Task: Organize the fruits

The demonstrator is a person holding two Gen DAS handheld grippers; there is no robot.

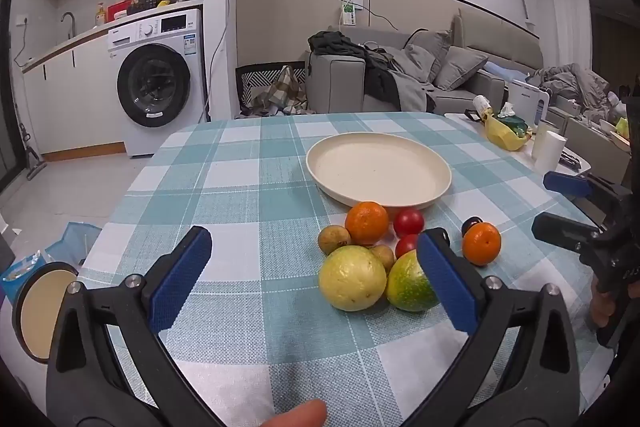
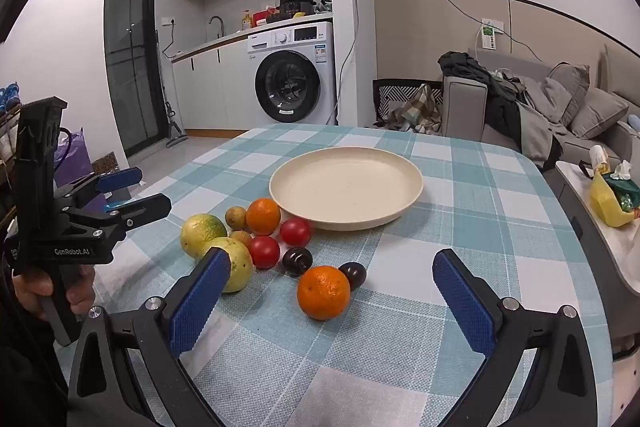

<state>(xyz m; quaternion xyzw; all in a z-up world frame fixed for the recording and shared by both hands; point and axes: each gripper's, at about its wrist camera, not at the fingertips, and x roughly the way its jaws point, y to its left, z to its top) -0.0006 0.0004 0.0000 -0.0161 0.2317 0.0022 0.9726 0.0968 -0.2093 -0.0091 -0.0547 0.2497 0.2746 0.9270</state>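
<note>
Only rightward: both dark plums (image 2: 297,260) unobstructed.

Plate (image 2: 346,187) set on table (image 2: 460,307), fruits (image 2: 256,243) clustered just before it. Washing machine (image 2: 292,75) seen behind table, sofa (image 2: 560,107) behind at right.

- Washing machine (image 2: 294,79) under a kitchen counter (image 2: 224,41)
- Grey sofa (image 1: 460,75) heaped with clothes (image 1: 360,55)
- Yellow bag (image 2: 610,201) on a side table (image 2: 624,247)
</note>
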